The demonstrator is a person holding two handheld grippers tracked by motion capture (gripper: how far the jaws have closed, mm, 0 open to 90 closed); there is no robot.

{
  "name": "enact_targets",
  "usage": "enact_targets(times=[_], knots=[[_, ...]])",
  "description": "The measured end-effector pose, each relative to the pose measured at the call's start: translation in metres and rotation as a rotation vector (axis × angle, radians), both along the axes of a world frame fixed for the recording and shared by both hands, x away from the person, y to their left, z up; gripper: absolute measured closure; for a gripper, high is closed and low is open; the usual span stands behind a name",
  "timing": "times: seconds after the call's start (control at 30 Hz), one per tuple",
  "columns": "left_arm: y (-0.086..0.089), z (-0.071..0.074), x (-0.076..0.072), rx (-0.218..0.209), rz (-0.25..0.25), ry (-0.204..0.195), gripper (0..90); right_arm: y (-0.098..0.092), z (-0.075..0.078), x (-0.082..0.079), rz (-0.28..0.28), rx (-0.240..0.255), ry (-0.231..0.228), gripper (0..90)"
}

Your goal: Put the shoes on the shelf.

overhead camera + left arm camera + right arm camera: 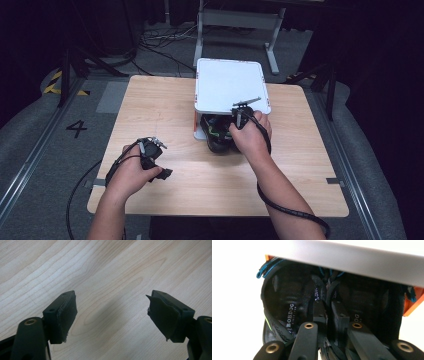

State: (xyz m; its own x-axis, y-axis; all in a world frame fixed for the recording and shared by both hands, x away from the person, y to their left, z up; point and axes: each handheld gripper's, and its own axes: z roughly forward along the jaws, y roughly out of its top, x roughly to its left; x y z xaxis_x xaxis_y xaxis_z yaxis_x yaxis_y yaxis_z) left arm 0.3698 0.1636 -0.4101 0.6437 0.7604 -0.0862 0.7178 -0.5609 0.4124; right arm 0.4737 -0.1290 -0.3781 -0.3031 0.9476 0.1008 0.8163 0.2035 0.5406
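Forearms bare, no sleeves. Left gripper point(111, 315): black body, matte fingers point(63, 315) with worn, ragged-edged pads, brass-ringed screw holes at the base. Right gripper point(327, 315): same black links and brass eyelets, grey plate on top, ribbed black cable behind the right hand point(250, 137).

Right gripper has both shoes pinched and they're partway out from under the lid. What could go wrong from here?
1. The right gripper pinches only the two inner collars of the black shoes, so one could slip free.
2. The white lid hangs over the shoes and may lift or shift.
3. The left gripper rests open, steadying nothing.
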Motion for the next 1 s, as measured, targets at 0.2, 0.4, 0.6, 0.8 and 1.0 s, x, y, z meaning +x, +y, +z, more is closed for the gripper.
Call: enact_targets(times=[0.2,0.4,0.6,0.8,1.0], knots=[[0.002,0.001,-0.001,-0.005,-0.001,-0.006,23.3,0.006,-0.002,0.002,-0.050,-0.027,-0.069,83.4],[0.004,0.003,-0.001,-0.009,0.001,-0.012,23.3,0.003,-0.006,0.007,-0.088,0.037,-0.057,83.4],[0.005,0.005,-0.002,-0.014,0.005,-0.016,23.3,0.007,-0.022,0.010,-0.094,0.020,-0.078,83.6],[0.005,0.004,-0.002,-0.010,0.004,-0.013,23.3,0.010,-0.025,0.010,-0.094,-0.004,-0.117,83.2],[0.002,0.004,-0.002,-0.009,-0.005,-0.013,23.3,0.003,-0.028,0.002,-0.011,0.061,-0.203,63.4]])
